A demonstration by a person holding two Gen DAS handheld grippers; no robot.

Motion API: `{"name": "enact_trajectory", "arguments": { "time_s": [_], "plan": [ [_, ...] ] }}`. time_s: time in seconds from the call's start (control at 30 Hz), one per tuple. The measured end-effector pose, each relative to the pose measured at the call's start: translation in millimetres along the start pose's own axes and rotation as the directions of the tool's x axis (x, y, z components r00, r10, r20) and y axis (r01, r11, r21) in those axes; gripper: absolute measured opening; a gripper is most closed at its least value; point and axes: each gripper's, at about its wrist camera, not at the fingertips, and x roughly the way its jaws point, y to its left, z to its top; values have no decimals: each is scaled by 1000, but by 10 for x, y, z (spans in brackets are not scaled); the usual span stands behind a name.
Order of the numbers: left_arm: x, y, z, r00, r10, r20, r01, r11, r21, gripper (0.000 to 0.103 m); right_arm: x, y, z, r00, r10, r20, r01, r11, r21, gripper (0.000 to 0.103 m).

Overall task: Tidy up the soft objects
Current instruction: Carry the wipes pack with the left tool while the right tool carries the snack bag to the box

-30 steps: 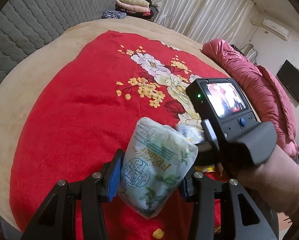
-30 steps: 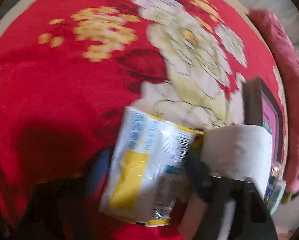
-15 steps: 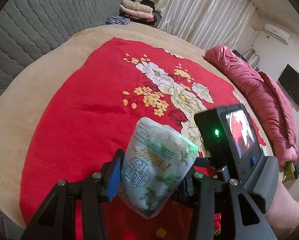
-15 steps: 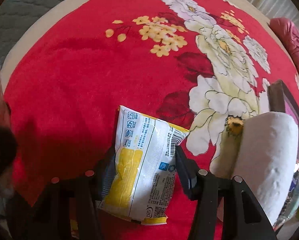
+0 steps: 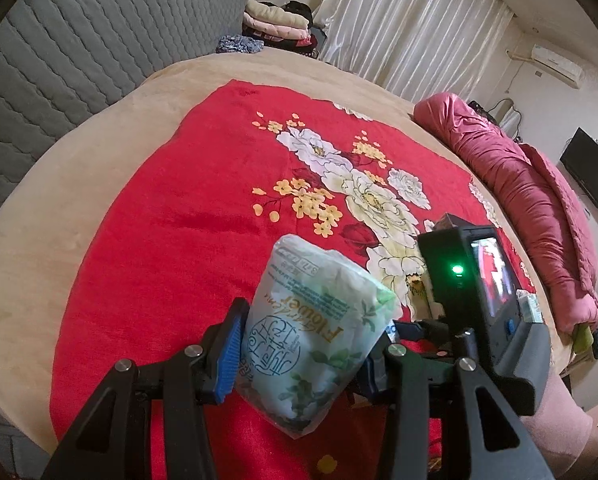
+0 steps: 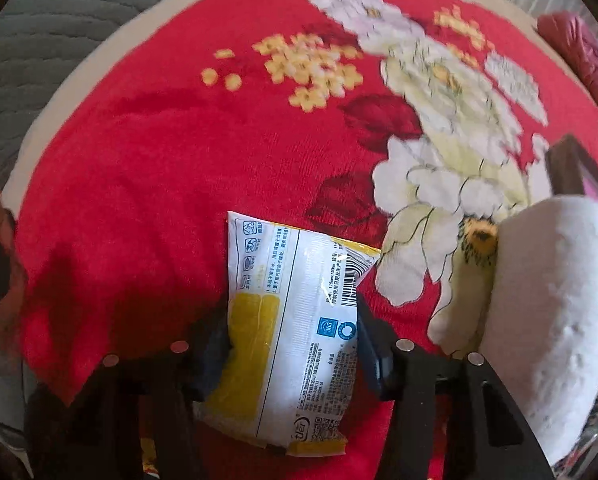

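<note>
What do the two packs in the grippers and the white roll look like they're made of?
Green floral pack: thin, soft plastic film, wrinkled, probably tissues inside. Yellow and white pack: glossy plastic wrapper, showing glare and creases. White roll: matte, dimpled, likely embossed tissue paper.

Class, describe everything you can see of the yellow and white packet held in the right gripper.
The yellow and white packet is a soft, glossy plastic pouch, white with a yellow panel on its left side, small printed text, care icons near the top, a barcode and a blue logo. It looks sealed and slightly crinkled. The right gripper pinches it from both sides at mid-height, holding it roughly upright, tilted a little, above the red floral blanket. A white paper roll stands to its right, not touching.
</note>
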Motion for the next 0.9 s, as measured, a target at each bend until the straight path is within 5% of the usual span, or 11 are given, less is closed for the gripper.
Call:
{"name": "enact_trajectory", "arguments": {
  "time_s": [0.37,0.6,0.9],
  "plan": [
    [-241,-54,5,999,30,15,-30,1000,6,47,-573,-153,24,992,32,125,-32,999,-6,56],
    [-413,-259,-89,999,42,-1,-42,998,46,47,-1191,-487,-88,961,70,269,-82,996,36,56],
    [-365,-1271,-113,998,-54,-24,58,981,183,47,-2050,-1529,-524,903,-33,429,-60,978,202,56]
  ]
}}
